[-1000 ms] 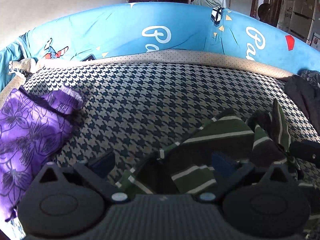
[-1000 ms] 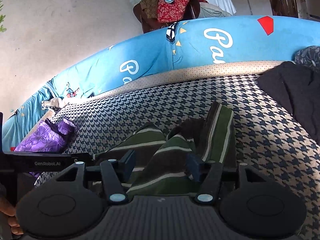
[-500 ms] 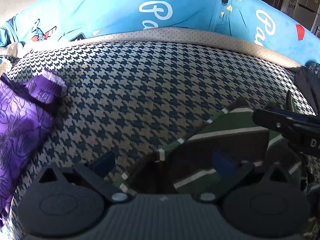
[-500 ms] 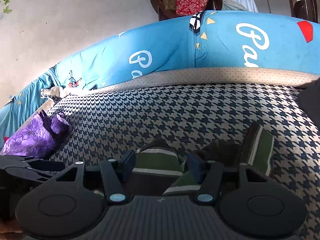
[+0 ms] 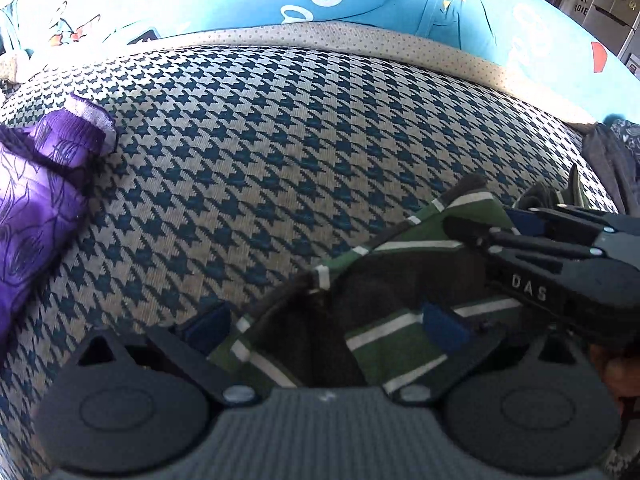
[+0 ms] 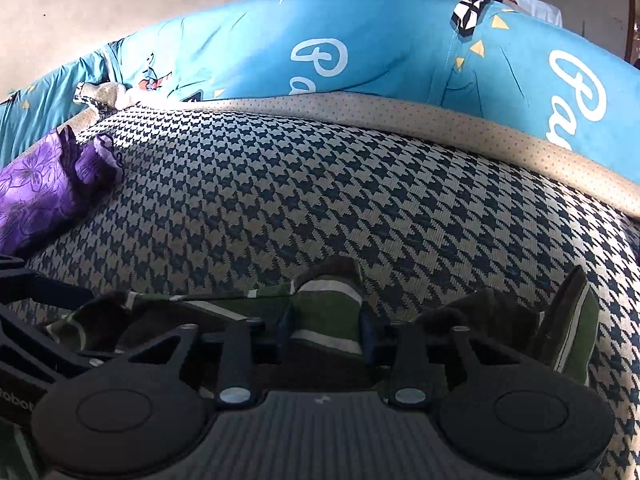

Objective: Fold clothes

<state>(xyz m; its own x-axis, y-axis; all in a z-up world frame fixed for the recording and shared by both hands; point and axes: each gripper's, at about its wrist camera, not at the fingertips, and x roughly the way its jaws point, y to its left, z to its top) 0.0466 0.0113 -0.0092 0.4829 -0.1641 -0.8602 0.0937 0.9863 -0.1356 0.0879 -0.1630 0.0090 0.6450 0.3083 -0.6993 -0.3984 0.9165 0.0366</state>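
In the left wrist view, the left gripper [image 5: 326,326] stood with its jaws wide and nothing pinched, straddling the near edge of the green striped garment [image 5: 400,276], which lay crumpled on the houndstooth bed cover [image 5: 260,152] toward 4 o'clock. The right gripper [image 5: 492,228] reached in from 3 o'clock onto the same cloth. If the left jaws closed where they were, they would probably catch a bunched double layer, not a clean edge, and the fold would come out skewed. The purple garment [image 5: 36,200] lay well apart at 9 o'clock.

In the right wrist view, the right gripper [image 6: 326,320] was closing, jaws narrow, with a hump of the green striped garment [image 6: 328,308] between its pads at 6 o'clock. That bite looked shallow; a quick lift could let the cloth slip out, or drag the loose heap at 4 o'clock with it.
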